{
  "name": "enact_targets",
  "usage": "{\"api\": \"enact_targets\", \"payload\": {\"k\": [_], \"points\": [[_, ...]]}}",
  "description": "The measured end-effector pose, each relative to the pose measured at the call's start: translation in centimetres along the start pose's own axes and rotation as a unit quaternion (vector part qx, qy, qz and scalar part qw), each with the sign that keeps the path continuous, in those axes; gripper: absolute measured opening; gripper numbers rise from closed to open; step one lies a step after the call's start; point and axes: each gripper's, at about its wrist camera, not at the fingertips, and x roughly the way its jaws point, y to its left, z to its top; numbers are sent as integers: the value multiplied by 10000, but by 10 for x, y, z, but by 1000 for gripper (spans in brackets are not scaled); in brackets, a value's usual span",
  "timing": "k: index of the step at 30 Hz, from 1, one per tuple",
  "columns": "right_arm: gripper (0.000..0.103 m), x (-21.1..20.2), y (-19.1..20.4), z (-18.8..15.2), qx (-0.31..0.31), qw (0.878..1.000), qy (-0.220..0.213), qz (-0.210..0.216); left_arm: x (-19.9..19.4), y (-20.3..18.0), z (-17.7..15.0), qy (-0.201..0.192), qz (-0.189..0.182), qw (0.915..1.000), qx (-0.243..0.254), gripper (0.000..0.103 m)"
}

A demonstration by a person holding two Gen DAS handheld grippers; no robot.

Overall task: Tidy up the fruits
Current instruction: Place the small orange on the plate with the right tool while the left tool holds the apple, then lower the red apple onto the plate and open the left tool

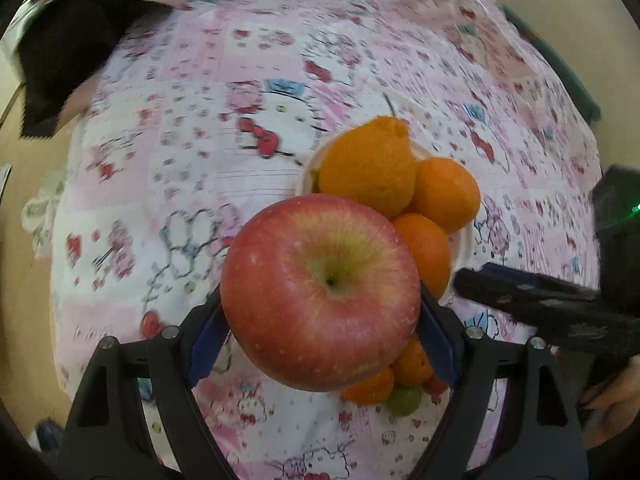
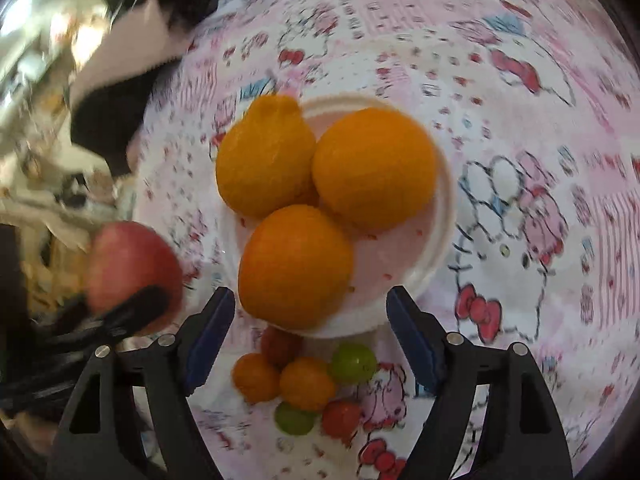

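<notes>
1. The left gripper (image 1: 320, 320) pinches a large red apple (image 1: 320, 292) between its blue-padded fingers (image 1: 206, 340), holding it in the air above a pink and white cartoon-print cloth (image 1: 200, 160).
2. Behind the apple sits a white plate (image 2: 436, 240) carrying three orange citrus fruits (image 2: 294, 266), which touch one another.
3. The right gripper (image 2: 310, 336) hangs above the near edge of the plate with its jaws spread wide and nothing between them.
4. Just beside the plate's near rim, a cluster of small round fruits (image 2: 306, 382) lies on the cloth: orange, green and red ones, close together.
5. Seen from the right wrist, the apple appears blurred at the left, well apart from the plate.
</notes>
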Motion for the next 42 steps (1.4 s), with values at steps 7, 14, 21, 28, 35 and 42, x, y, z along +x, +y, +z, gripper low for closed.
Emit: {"api": "enact_targets", "payload": {"k": [7, 14, 21, 28, 35, 42], "points": [[82, -47, -19, -3, 514, 9977, -413, 140, 37, -10, 14, 255, 139, 9994, 189, 81], [85, -67, -24, -10, 579, 9963, -634, -23, 42, -29, 27, 211, 125, 9987, 445, 81], [86, -70, -24, -9, 586, 9960, -679, -42, 58, -8, 36, 283, -235, 9993, -81, 83], [85, -61, -19, -7, 503, 9969, -586, -109, 54, -7, 32, 227, -350, 9991, -16, 84], [86, -62, -14, -7, 423, 9973, -592, -77, 24, 2, 38, -46, -519, 9985, -169, 84], [86, -70, -16, -8, 530, 9962, -696, 41, -22, 9, 33, -672, -3, 9977, -65, 84]]}}
